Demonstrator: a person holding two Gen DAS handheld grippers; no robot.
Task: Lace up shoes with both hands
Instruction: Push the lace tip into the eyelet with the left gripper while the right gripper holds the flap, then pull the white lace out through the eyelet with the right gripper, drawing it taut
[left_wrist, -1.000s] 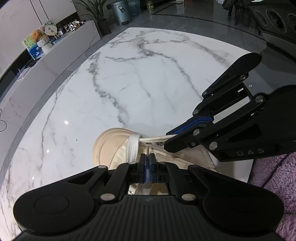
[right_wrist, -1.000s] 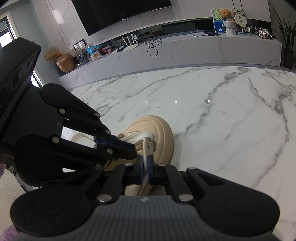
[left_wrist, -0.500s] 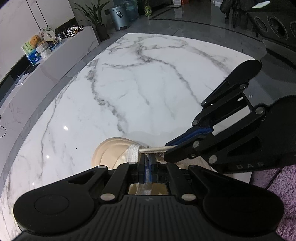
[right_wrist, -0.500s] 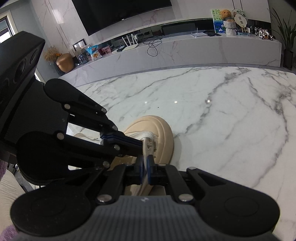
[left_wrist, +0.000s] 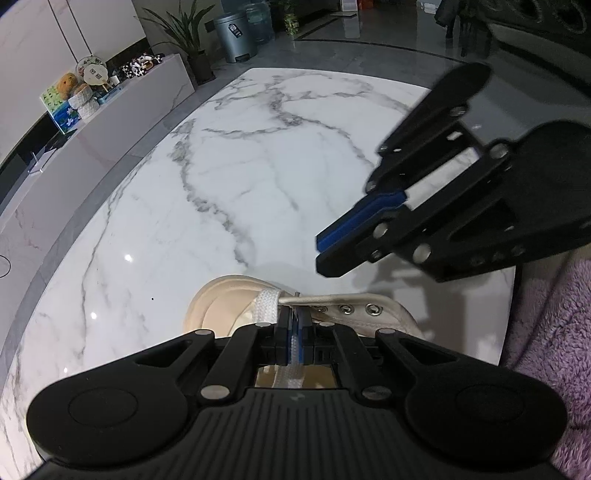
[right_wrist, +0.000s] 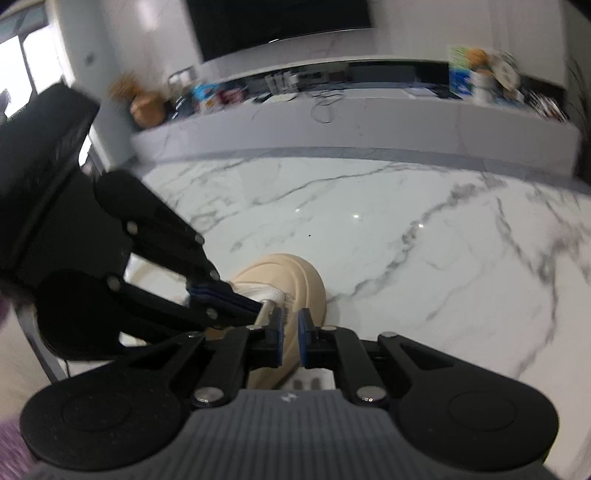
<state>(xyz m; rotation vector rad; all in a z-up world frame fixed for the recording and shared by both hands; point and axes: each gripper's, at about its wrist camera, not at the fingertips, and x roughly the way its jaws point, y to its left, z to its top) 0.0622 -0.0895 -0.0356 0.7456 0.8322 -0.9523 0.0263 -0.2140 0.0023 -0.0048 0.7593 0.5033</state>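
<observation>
A cream canvas shoe (left_wrist: 221, 306) lies on the marble table, toe pointing away from me. My left gripper (left_wrist: 293, 319) is shut on the flat white shoelace (left_wrist: 267, 306) just behind the toe cap; the lace runs back between its blue pads. A thin stretch of lace lies along the metal eyelets (left_wrist: 373, 309). My right gripper (right_wrist: 290, 323) hangs over the shoe (right_wrist: 295, 273) with its jaws opening and nothing between them. In the left wrist view the right gripper (left_wrist: 323, 251) floats above and right of the shoe, clear of the lace. The left gripper (right_wrist: 255, 308) shows beside it, holding the lace end.
The white marble table (left_wrist: 258, 166) stretches ahead, and its far edge meets dark floor. A purple fluffy cloth (left_wrist: 546, 332) lies at the right. A long low sideboard (right_wrist: 369, 122) with toys and boxes runs along the wall beyond.
My right gripper has let go of the lace end, parted its jaws and lifted up and away from the shoe. The left gripper keeps its hold in the same place.
</observation>
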